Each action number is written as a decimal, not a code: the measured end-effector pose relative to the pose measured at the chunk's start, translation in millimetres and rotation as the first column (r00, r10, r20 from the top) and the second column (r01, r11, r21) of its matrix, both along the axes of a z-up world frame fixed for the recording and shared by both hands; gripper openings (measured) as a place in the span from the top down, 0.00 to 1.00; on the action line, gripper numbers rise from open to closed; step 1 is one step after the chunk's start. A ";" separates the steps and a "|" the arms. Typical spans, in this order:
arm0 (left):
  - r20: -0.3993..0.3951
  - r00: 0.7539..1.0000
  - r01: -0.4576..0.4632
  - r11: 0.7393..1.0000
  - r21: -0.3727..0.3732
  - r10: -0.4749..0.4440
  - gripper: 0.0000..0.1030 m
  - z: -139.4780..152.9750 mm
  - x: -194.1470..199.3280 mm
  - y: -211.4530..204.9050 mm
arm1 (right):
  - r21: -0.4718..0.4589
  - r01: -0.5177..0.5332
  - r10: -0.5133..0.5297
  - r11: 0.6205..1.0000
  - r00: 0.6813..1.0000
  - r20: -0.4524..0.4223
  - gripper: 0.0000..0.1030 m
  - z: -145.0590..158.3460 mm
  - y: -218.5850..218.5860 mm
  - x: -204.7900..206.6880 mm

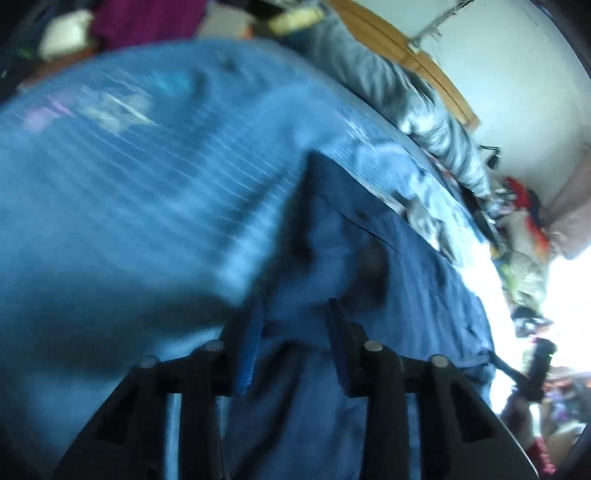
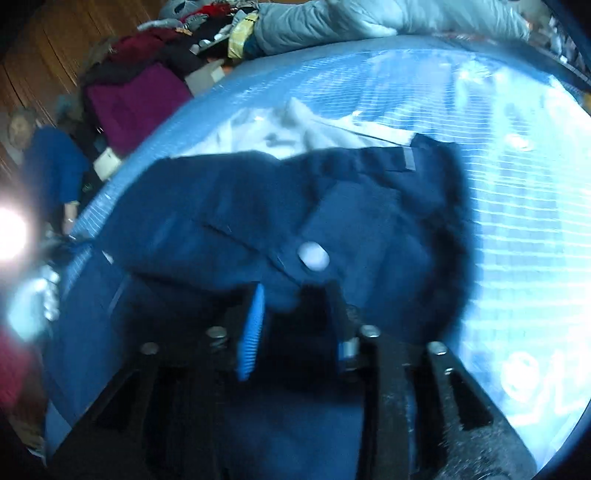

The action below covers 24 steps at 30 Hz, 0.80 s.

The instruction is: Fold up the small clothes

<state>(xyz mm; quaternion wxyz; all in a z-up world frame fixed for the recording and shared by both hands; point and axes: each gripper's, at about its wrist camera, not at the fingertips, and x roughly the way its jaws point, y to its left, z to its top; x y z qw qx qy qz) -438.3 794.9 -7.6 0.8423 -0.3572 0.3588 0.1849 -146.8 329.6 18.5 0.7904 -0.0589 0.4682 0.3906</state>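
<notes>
Blue striped bedding point(image 2: 424, 88) covers the bed that fills both wrist views, and everything else is best placed against it. On the bedding, in the right wrist view, a dark navy garment point(image 2: 229, 206) lies bunched, with a pale round button point(image 2: 313, 256) on its near flap and a small grey tab point(image 2: 407, 159) at its far edge; a white cloth point(image 2: 295, 127) lies on the bedding just beyond the garment, partly under it. The right gripper point(image 2: 295, 295) has its fingers set apart with navy fabric bulging between the blue ribbed pad point(image 2: 253, 328) and the opposite finger; motion blur keeps me from telling whether the fabric is truly pinched. In the left wrist view the same navy garment point(image 1: 369, 258) spreads over the bedding point(image 1: 110, 166), and the left gripper point(image 1: 295, 314) sits low over it, jaws apart, cloth passing between the fingers point(image 1: 255, 347); again the grip is unclear. Past the far edge of the bedding lies a grey quilted jacket point(image 2: 332, 18), and off its left side a heap of maroon clothes point(image 2: 136, 99) against wooden panelling point(image 2: 48, 48). A seated person in a blue top point(image 2: 55, 162) is beside that heap.
</notes>
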 end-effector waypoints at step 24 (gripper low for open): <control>0.026 0.976 0.215 0.942 -0.256 -0.216 0.38 -17.7 -271.0 -113.6 | 0.046 0.087 -0.067 0.995 0.938 -0.342 0.37 -27.8 -184.3 -206.2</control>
